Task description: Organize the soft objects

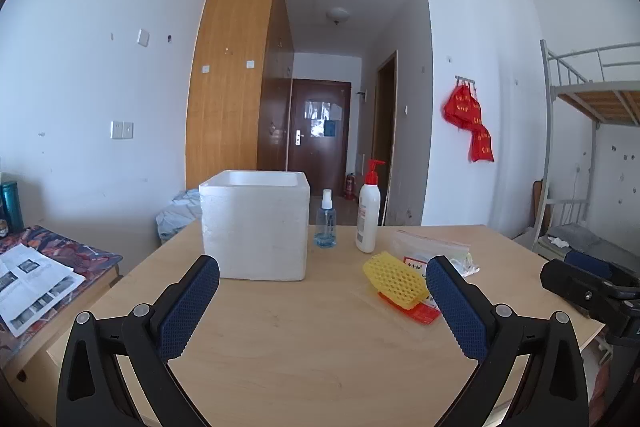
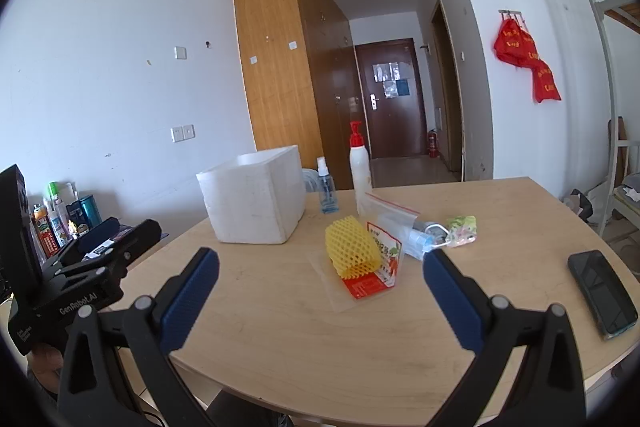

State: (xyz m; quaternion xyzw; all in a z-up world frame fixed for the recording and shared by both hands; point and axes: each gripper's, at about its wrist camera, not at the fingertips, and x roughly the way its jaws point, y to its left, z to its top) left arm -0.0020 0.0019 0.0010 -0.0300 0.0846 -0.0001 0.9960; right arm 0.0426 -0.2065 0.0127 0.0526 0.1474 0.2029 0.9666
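Note:
A yellow foam net sleeve (image 1: 394, 279) (image 2: 352, 247) lies on a red snack packet (image 1: 416, 311) (image 2: 370, 281) in the middle of the wooden table (image 1: 280, 347) (image 2: 320, 339). Behind it lie a clear zip bag (image 1: 430, 247) (image 2: 394, 213) and a small green-patterned pouch (image 2: 462, 226). A white foam box (image 1: 256, 225) (image 2: 254, 197), open at the top, stands at the back left. My left gripper (image 1: 322, 269) is open and empty, in front of the box. My right gripper (image 2: 320, 263) is open and empty, a little short of the yellow sleeve.
A blue spray bottle (image 1: 326, 221) (image 2: 326, 189) and a white pump bottle with a red top (image 1: 369, 211) (image 2: 359, 167) stand beside the box. A black phone (image 2: 602, 293) lies at the right edge. A side table with newspaper (image 1: 32, 283) and bottles (image 2: 56, 215) is left.

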